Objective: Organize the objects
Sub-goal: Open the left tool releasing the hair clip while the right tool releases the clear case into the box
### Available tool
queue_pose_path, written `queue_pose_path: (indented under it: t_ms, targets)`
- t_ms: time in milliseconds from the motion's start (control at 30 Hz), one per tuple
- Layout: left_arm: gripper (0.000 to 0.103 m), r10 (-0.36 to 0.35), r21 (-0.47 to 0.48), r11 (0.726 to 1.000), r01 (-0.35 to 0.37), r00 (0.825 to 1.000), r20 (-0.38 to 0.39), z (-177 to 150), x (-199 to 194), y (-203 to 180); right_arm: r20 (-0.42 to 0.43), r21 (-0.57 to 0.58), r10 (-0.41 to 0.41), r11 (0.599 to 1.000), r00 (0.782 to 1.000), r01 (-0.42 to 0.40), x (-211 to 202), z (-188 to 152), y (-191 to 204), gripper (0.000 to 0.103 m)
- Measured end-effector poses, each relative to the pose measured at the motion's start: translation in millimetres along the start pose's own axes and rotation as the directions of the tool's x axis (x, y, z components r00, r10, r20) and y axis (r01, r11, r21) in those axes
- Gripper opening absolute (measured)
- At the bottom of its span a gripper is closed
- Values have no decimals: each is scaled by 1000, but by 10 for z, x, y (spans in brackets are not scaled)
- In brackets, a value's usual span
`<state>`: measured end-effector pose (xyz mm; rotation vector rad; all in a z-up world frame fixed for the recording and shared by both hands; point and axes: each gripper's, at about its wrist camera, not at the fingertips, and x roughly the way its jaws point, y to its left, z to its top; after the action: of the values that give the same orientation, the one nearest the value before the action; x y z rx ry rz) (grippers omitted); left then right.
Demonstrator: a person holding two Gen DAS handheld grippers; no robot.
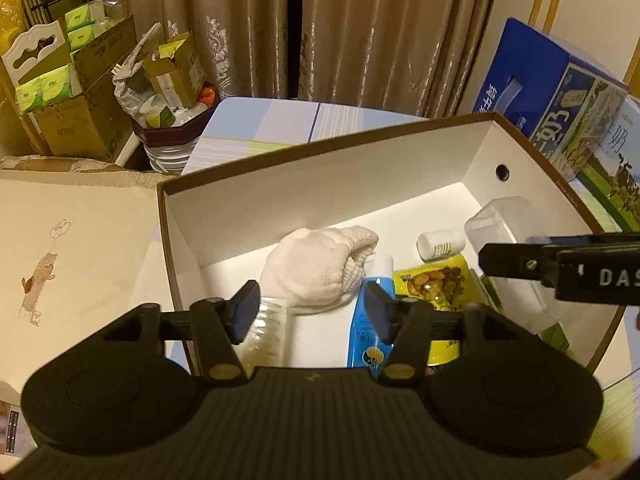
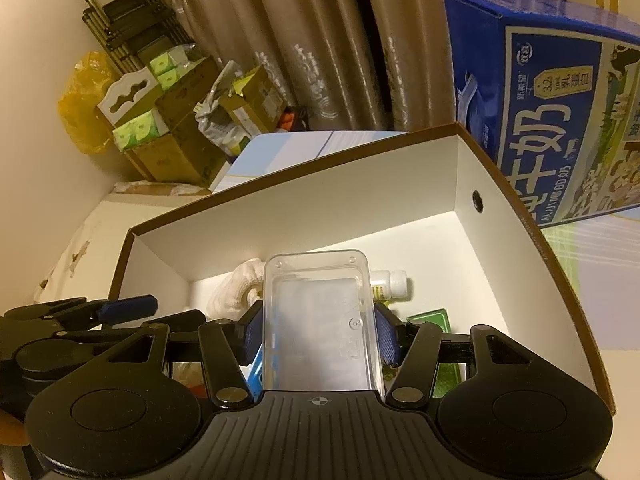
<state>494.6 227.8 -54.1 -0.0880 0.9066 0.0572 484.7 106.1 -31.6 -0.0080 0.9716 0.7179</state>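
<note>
clear plastic case (image 2: pixel 320 320) is pinched by right gripper (image 2: pixel 318 336) above the shoebox (image 2: pixel 520 216); left gripper (image 1: pixel 312 312) is spread, empty; case should be lowered level into bare floor beside the pill bottle (image 1: pixel 440 244)

Striped table (image 1: pixel 280 120) — box (image 1: pixel 360 152), milk cartons (image 1: pixel 560 100)

Both wrist views close above the shared brown box (image 1: pixel 532 148) (curtains (image 2: pixel 280 40) behind), angled downward.
</note>
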Motion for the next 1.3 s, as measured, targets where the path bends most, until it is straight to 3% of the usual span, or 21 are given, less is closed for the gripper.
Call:
queue_pose_path:
  t_ms: [267, 433, 500, 633, 700, 933, 1300]
  targets:
    - [68, -12, -13, 1000, 12, 999, 30, 77, -35, 90, -7, 21, 19, 1000, 1000, -19, 155, 99, -3, 53]
    - [76, -2, -15, 1000, 2, 999, 48, 113, -39, 123, 60, 54, 26, 998, 998, -29, 184, 210, -10, 54]
    - [78, 0, -12, 1000, 1, 998, 57, 117, -52, 127, 92, 67, 37, 997, 995, -43, 154, 249, -24, 57]
    - [84, 4, -3, 1000, -3, 997, 72, 104, -101, 106, 140, 47, 29, 998, 990, -36, 70, 301, 0, 78]
    - [87, 1, -1, 1000, -1, 997, 74, 98, -124, 98, 143, 40, 20, 999, 990, -26, 26, 282, -11, 79]
    - [97, -6, 11, 1000, 5, 995, 100, 3, -347, 36, 146, 32, 12, 999, 989, -17, -267, 61, -48, 80]
    - [100, -7, -5, 1000, 8, 990, 142, -268, -935, -84, 176, -14, -34, 999, 984, 37, -927, -401, -46, 80]
